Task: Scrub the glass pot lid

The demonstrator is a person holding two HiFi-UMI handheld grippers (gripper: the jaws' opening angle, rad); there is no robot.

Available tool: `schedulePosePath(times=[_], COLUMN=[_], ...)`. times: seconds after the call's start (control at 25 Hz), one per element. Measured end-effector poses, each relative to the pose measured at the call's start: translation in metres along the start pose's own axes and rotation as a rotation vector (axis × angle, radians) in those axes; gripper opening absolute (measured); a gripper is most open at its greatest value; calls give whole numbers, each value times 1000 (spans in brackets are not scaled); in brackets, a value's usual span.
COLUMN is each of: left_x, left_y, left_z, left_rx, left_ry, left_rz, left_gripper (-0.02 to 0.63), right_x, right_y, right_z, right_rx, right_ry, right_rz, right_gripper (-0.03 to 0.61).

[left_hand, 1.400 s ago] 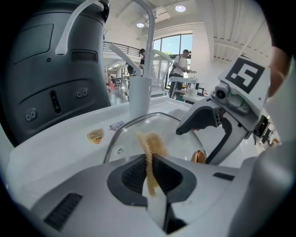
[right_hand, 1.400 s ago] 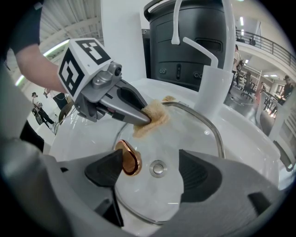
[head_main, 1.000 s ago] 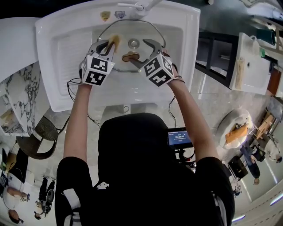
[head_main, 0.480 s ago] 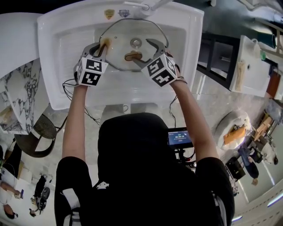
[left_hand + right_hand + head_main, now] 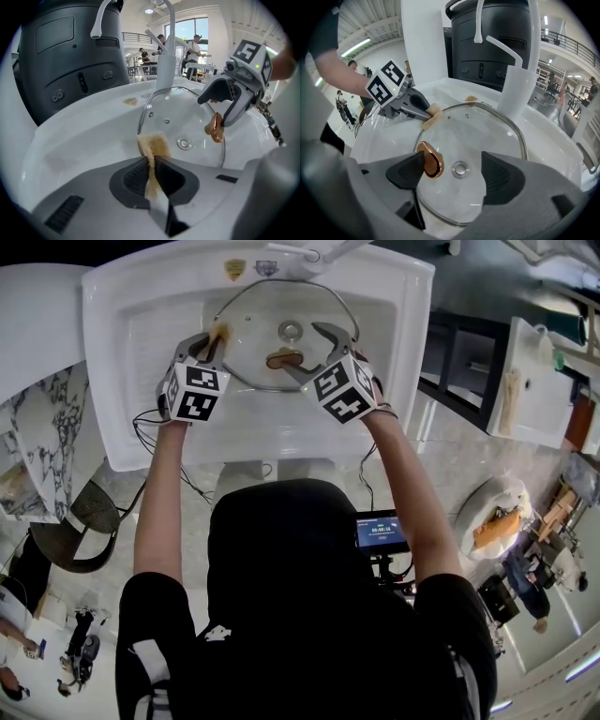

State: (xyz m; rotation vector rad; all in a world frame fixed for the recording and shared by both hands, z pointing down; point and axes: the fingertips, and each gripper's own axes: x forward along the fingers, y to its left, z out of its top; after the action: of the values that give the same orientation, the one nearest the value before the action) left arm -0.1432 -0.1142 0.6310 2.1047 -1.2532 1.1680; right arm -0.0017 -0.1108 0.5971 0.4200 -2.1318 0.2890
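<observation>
Lid (image 5: 487, 126): lying in sink (image 5: 379, 136), knob (image 5: 430, 159) up.
Left tool (image 5: 151, 163): pinching sponge (image 5: 154, 143) at the lid's left rim.
Right tool (image 5: 454, 171): spread, one jaw beside knob.
My advice: steady knob, press sponge flat, sweep rim inward.

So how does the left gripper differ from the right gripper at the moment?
The left gripper has its jaws shut on a tan sponge; the right gripper has its jaws wide apart, clamping nothing. The left gripper is at the glass lid's left rim, while the right gripper sits by the lid's copper knob near its centre. Both hang over the lid in the white sink.
</observation>
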Motion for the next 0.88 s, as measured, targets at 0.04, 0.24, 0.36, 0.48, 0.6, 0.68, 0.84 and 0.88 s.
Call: schedulePosePath(times=[0.04,0.24,0.36,0.48,0.6,0.68,0.84,0.88], left_x=[-1,-5,-9,-16,-25,-32,-47,-51], left_y=[0,-2,-4,-6,-10,-13,-10,-9], left_z=[0,2,5,12,18,21,30,32], left_rx=[6,35,44,49,54,55,47,42], left_ry=[4,25,22,6,-12,-24,-66,-76], left_rz=[3,10,9,11,8,6,11,11], left_gripper=[23,23,21,21,21,21,21,21], right_x=[0,-1,-1,-3,-6,-9,-19,-23], right_y=[0,2,3,3,9,11,10,9], right_z=[0,0,-2,-1,0,1,11,13], right_rx=[0,16,36,37,13,0,13,23], right_ry=[3,30,47,62,88,99,78,70], right_rz=[0,-3,-8,-19,-28,-43,-95,-109], right_gripper=[348,348,344,327,276,242,197,181])
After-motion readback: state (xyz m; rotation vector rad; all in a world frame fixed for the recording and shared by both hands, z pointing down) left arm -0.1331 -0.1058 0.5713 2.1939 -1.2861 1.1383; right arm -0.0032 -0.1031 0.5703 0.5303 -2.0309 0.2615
